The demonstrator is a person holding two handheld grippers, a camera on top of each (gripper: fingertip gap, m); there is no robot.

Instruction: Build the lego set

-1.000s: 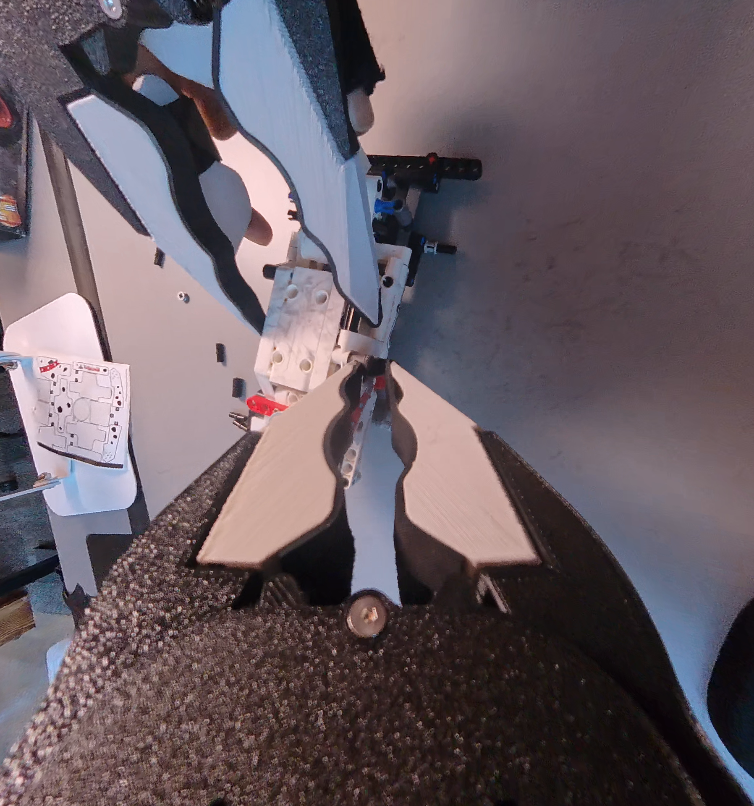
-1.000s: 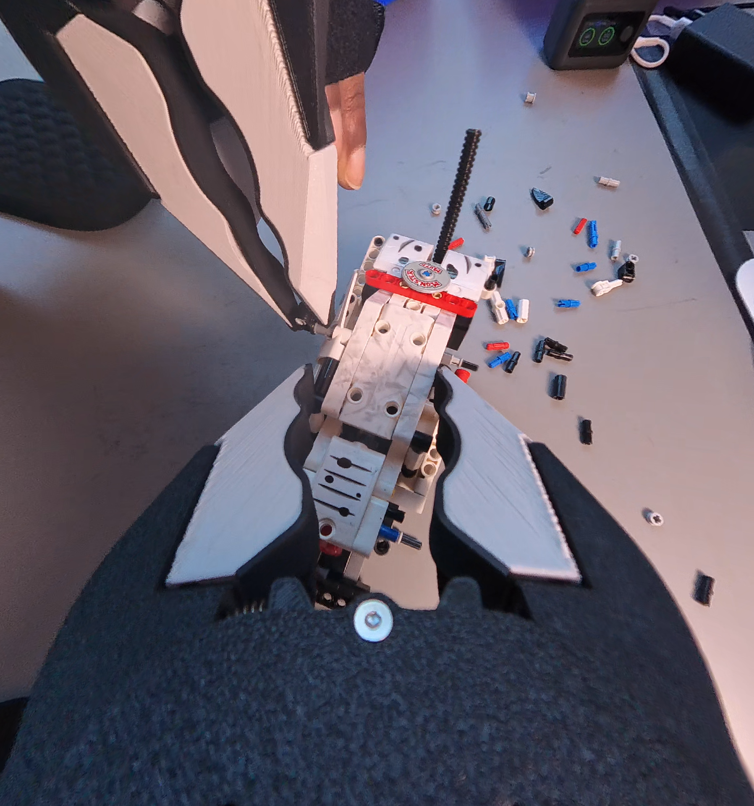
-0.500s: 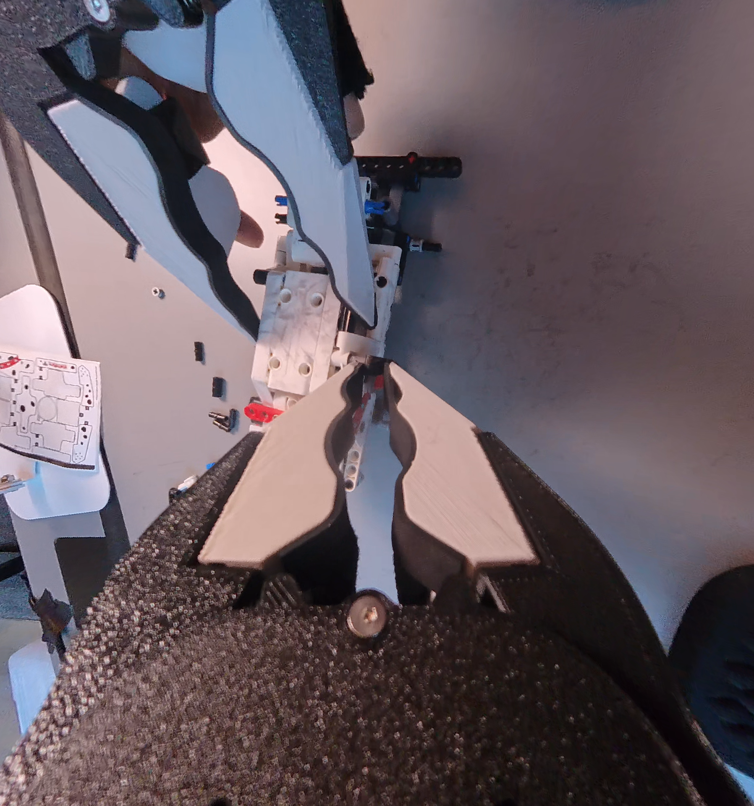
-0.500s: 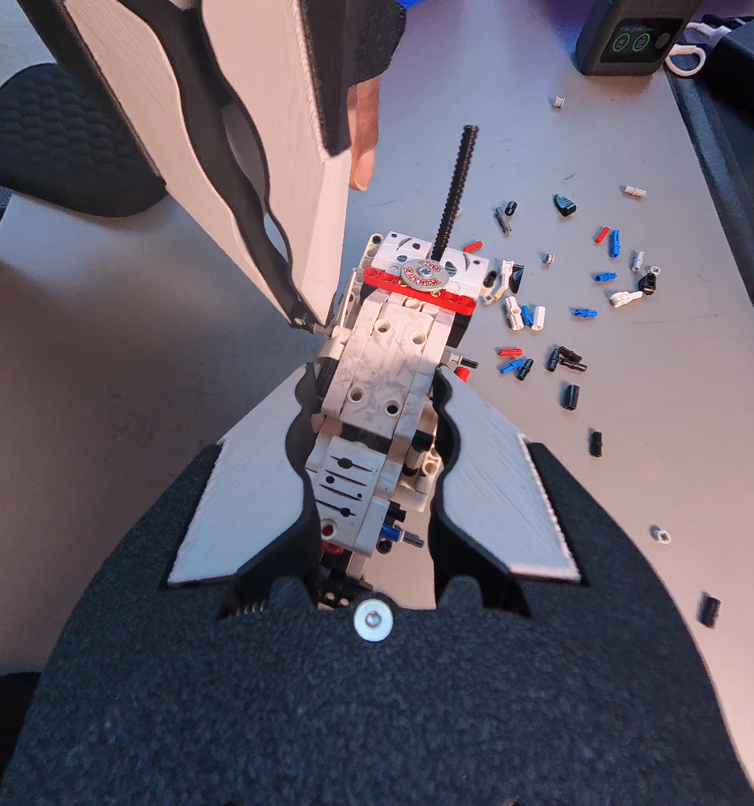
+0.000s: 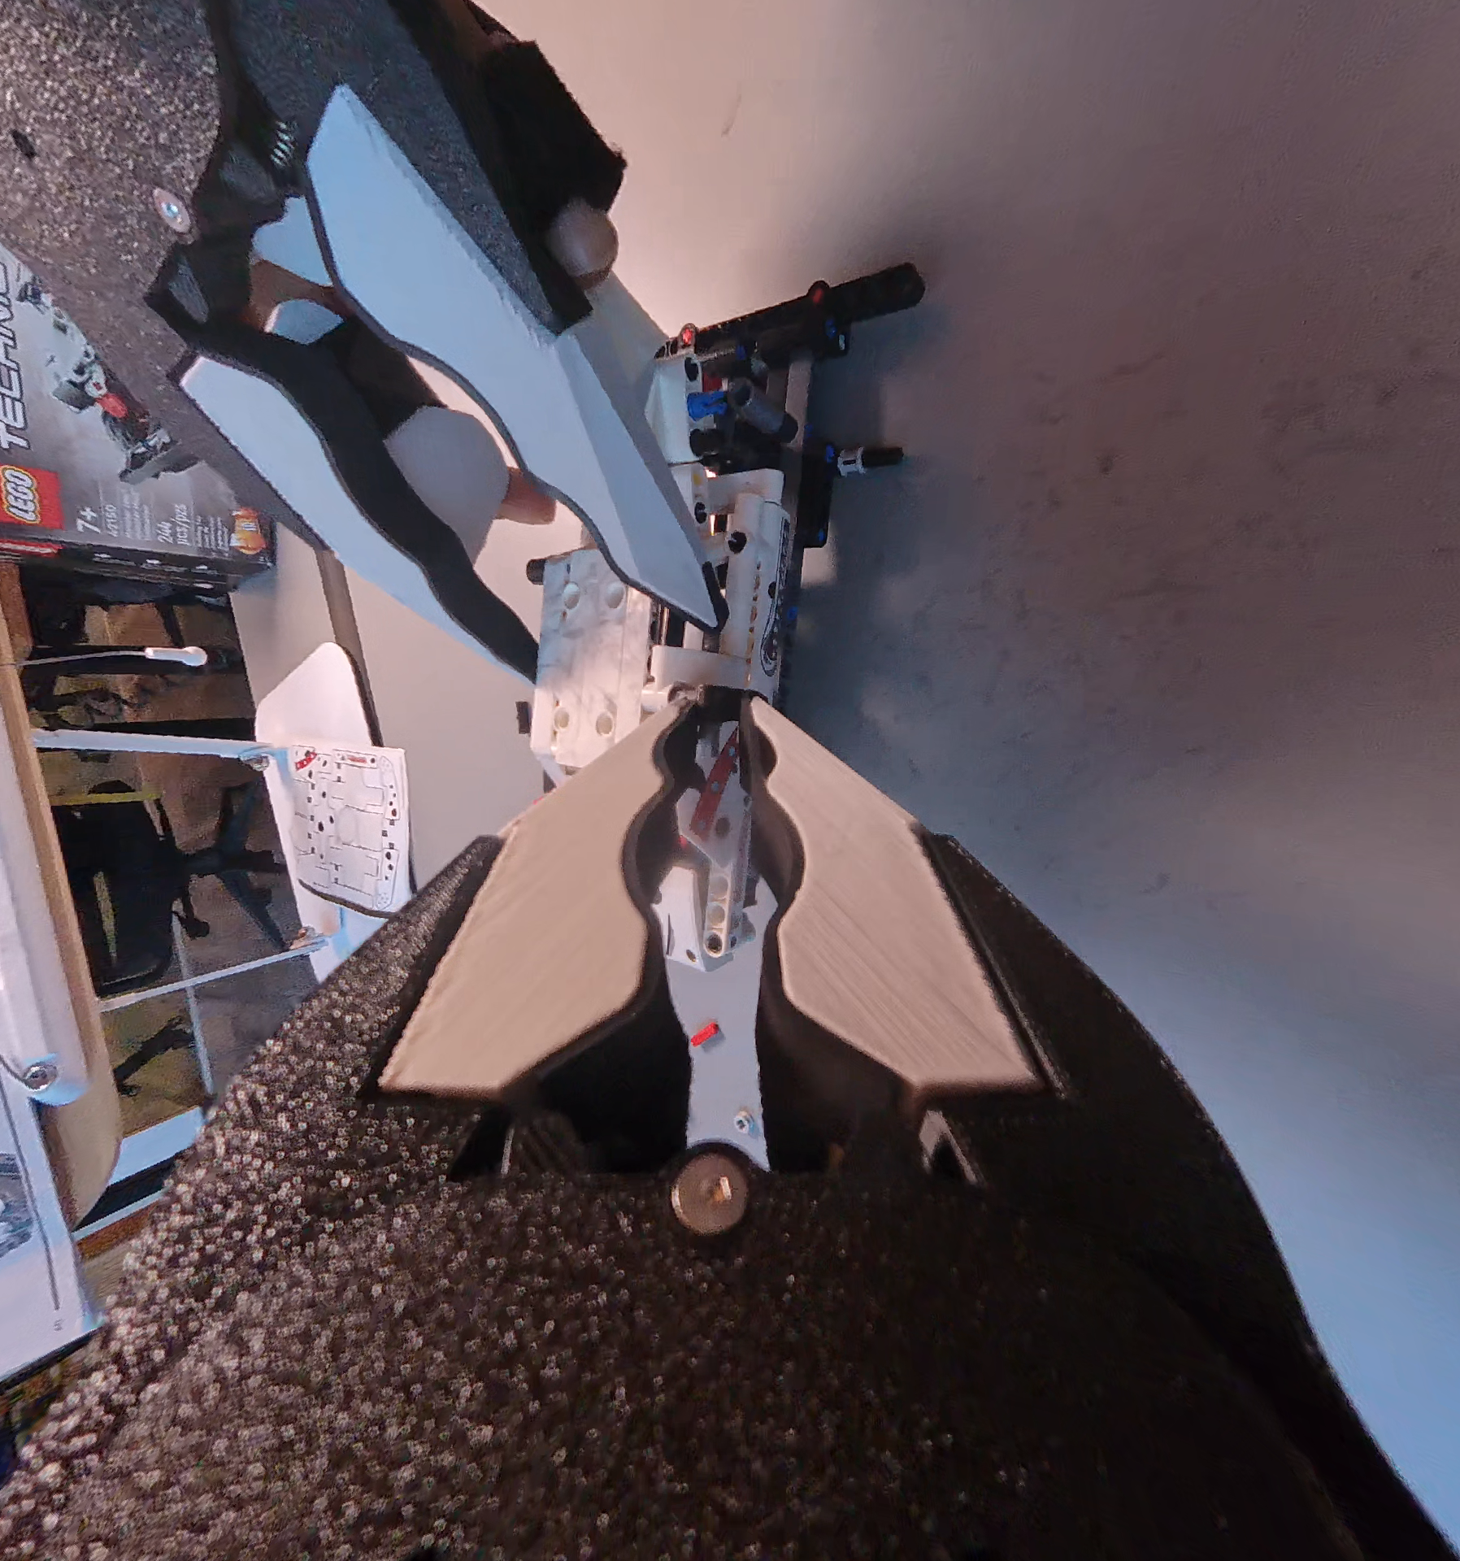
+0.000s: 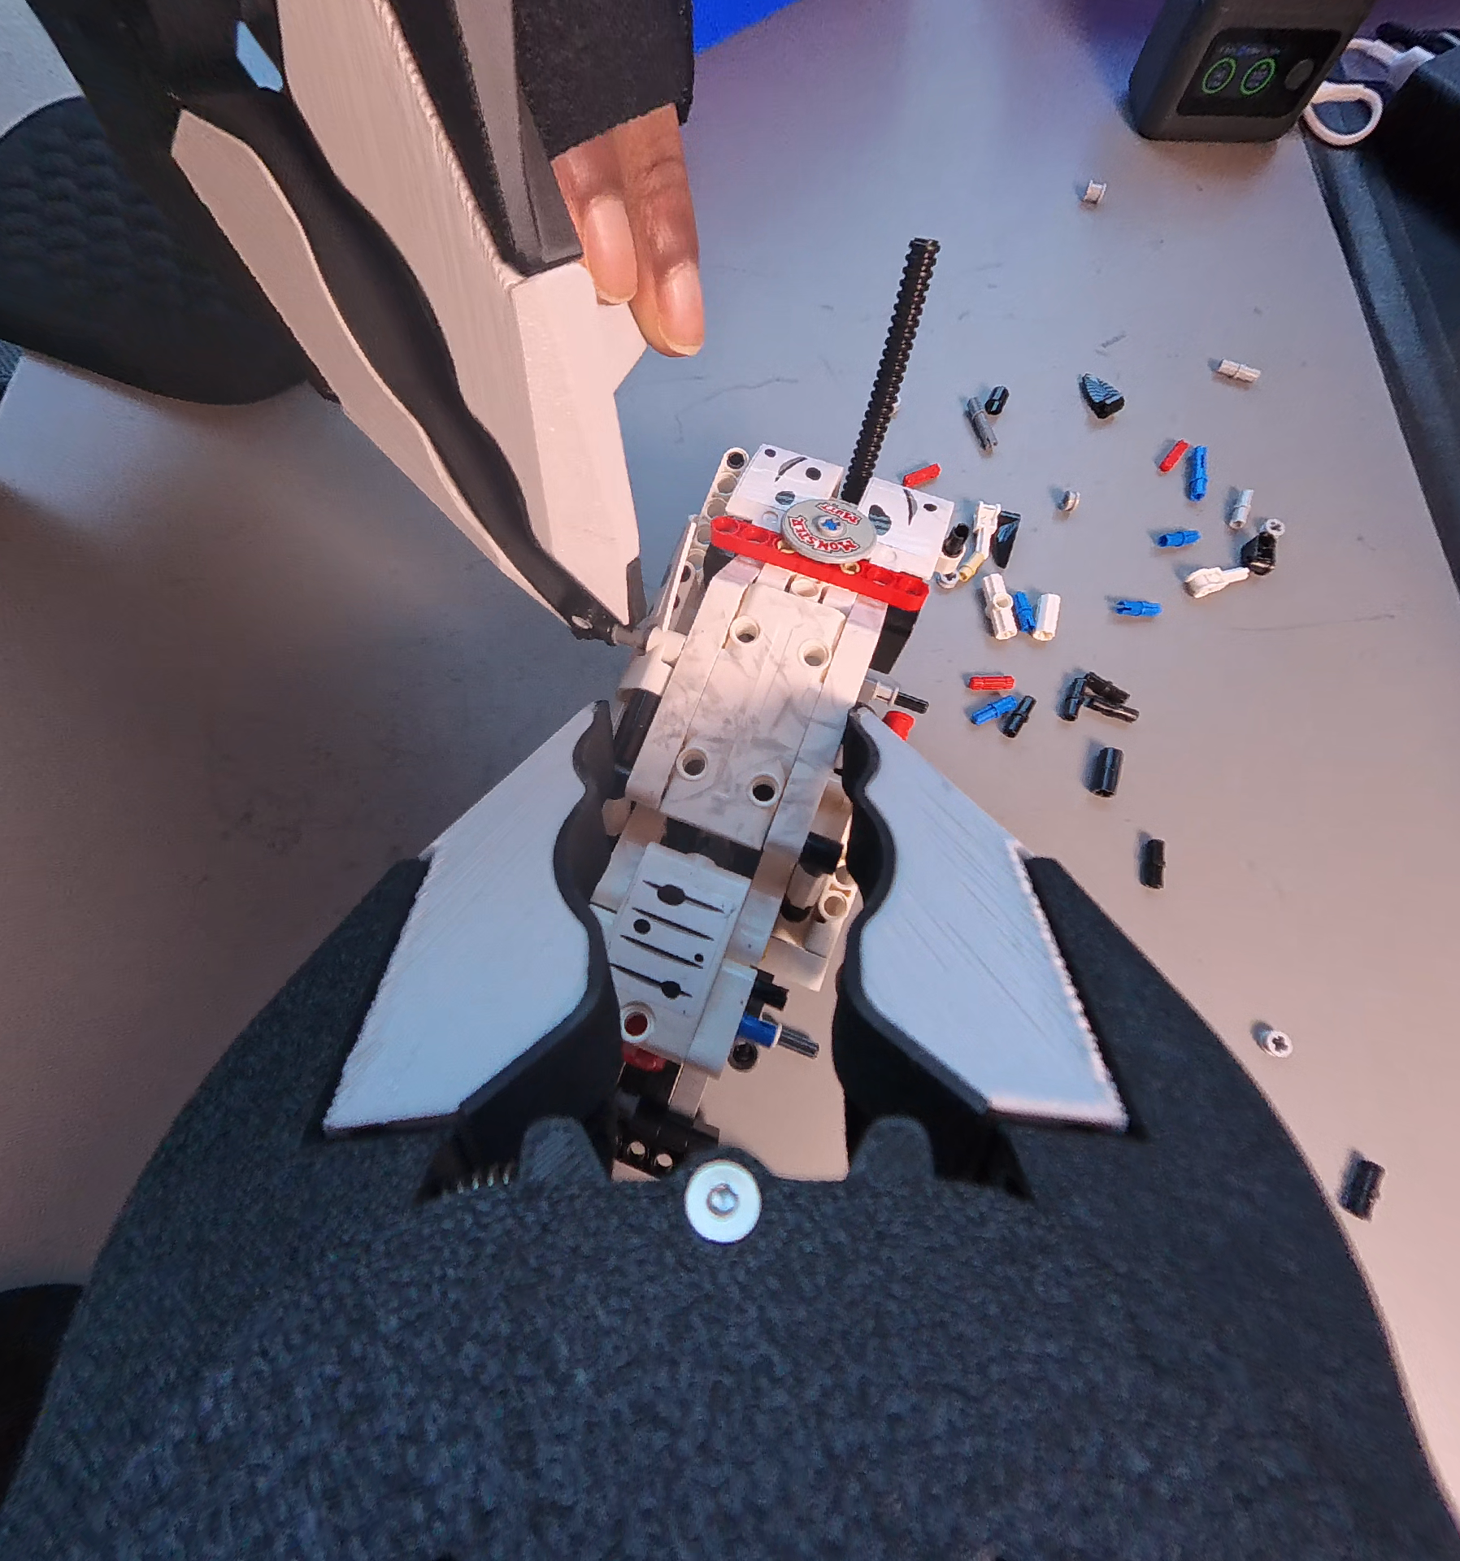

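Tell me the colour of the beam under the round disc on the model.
Red beam, best seen in the right wrist view.

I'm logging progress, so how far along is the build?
Done: a white body with a red beam across it and a long black rod is assembled. In hand: the right gripper clamps it while the left gripper holds a white side piece against it. Left: loose pins lie on the table.

White lego model (image 6: 743, 726) — red beam (image 6: 819, 564), black axle (image 6: 891, 363)
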